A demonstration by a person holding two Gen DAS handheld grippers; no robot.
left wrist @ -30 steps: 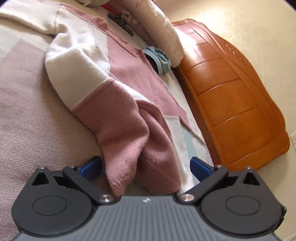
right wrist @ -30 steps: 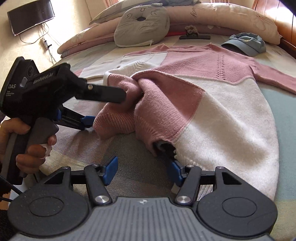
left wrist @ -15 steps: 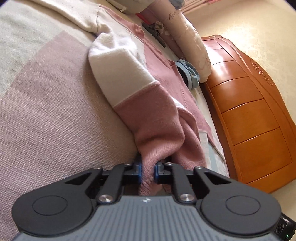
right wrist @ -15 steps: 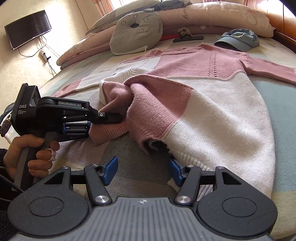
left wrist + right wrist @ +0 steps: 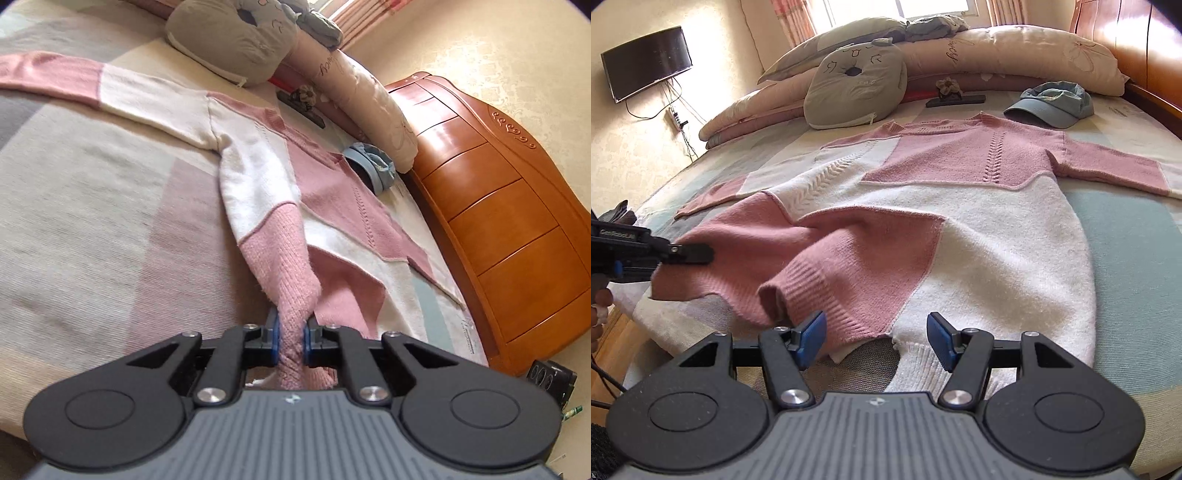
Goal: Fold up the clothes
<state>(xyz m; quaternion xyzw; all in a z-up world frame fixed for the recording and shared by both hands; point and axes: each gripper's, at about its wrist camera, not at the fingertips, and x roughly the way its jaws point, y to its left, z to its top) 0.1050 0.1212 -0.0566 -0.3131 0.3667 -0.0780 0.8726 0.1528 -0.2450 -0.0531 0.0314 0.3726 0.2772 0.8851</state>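
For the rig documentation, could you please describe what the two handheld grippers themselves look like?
Both match: the left gripper and right gripper have a grey ribbed body with a small white emblem, two round black discs, black linkage arms with silver pivot screws, and blue pads on the fingers. Seen from the side, the left one is black, with white lettering too blurred to read. A dark cable trails below it.
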